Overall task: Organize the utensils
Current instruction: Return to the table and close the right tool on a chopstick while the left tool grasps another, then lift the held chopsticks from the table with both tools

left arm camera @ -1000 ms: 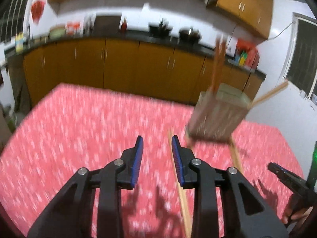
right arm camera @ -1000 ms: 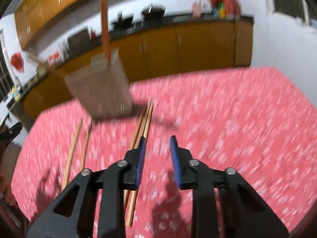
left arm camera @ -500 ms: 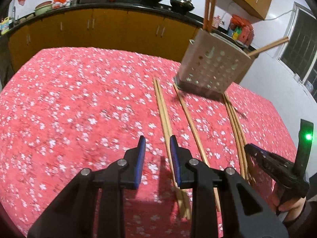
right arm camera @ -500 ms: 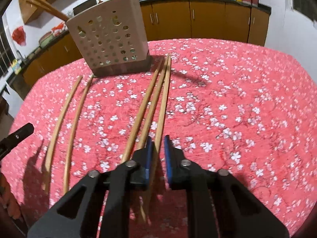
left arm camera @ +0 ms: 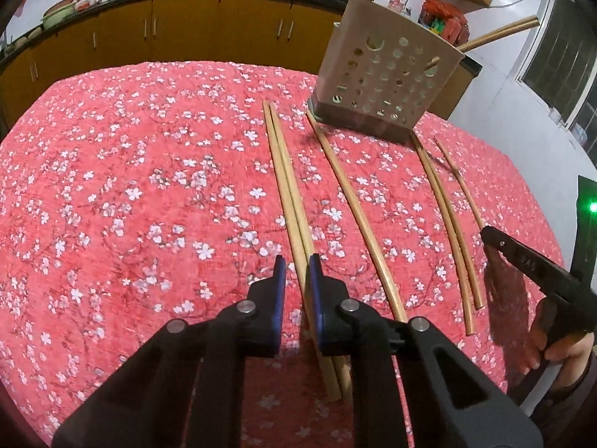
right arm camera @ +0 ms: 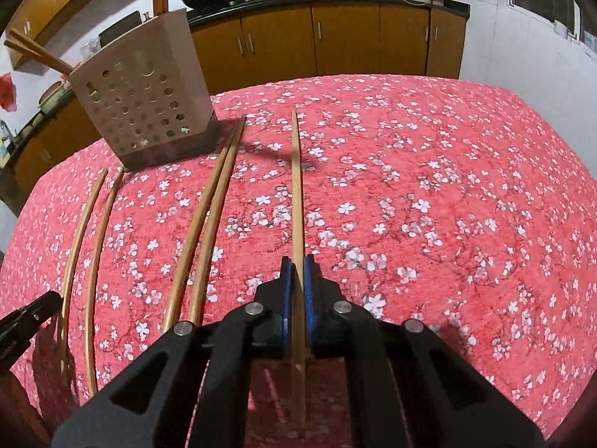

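Several wooden chopsticks lie on a red flowered tablecloth (left arm camera: 112, 186) before a perforated beige utensil holder (left arm camera: 384, 82) that has chopsticks standing in it. My left gripper (left arm camera: 296, 270) is slightly open, its jaws low on either side of a pair of chopsticks (left arm camera: 287, 186) without clamping them. My right gripper (right arm camera: 297, 272) is shut on a single chopstick (right arm camera: 296, 194), held level and pointing away. The holder (right arm camera: 145, 108) stands at the far left in the right wrist view. Another pair (right arm camera: 209, 216) and two single sticks (right arm camera: 93, 231) lie to its left.
The right gripper (left arm camera: 537, 268) shows at the right edge of the left wrist view, and the left gripper's tip (right arm camera: 26, 317) at the right wrist view's left edge. Orange kitchen cabinets (right arm camera: 335, 41) with pans on the counter stand behind the table.
Both grippers dropped toward the table. The right gripper closed on one chopstick and drew it right, apart from the pair. The left gripper moved over the left pair and narrowed.
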Tool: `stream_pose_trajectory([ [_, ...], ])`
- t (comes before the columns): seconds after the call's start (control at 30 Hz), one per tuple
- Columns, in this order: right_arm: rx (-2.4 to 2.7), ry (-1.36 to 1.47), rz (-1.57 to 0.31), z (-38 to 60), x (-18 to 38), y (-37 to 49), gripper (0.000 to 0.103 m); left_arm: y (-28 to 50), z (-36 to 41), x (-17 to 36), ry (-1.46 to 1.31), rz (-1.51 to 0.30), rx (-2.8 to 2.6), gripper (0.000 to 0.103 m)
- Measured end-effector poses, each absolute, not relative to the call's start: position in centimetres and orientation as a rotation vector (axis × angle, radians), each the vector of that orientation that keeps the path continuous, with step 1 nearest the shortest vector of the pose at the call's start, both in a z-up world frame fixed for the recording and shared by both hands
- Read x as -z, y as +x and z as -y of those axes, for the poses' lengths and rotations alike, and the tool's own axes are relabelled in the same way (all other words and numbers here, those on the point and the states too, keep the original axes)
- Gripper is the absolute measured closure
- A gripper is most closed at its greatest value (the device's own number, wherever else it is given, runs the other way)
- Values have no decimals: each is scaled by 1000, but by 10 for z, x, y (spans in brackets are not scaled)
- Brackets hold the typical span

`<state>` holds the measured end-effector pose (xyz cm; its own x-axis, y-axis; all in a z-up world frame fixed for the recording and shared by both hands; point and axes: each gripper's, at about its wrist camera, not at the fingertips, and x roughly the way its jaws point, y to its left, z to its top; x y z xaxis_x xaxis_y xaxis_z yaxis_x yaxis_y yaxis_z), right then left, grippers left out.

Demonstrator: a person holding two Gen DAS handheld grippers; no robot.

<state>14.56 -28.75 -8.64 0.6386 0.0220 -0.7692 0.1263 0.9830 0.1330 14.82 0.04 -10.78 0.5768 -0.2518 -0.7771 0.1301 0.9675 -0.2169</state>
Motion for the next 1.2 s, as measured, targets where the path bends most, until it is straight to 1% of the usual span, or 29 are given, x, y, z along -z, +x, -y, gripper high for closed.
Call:
stream_pose_trajectory([
  [0.37, 22, 171, -878, 282, 85, 143, 95, 152, 7, 109, -84, -939, 197, 90],
  [0.43, 19, 165, -878, 280, 86, 143, 95, 154, 7, 109, -78, -938, 181, 93],
  [0.53, 14, 151, -878, 280, 86, 144, 95, 162, 1, 109, -76, -939, 156, 95],
  [0.83, 70, 179, -855, 302, 88, 157, 95, 188, -58, 107, -139, -920, 55, 95],
  [1.2, 57, 196, -848, 307, 90, 156, 95, 178, -66, 109, -159, -877, 87, 93],
])
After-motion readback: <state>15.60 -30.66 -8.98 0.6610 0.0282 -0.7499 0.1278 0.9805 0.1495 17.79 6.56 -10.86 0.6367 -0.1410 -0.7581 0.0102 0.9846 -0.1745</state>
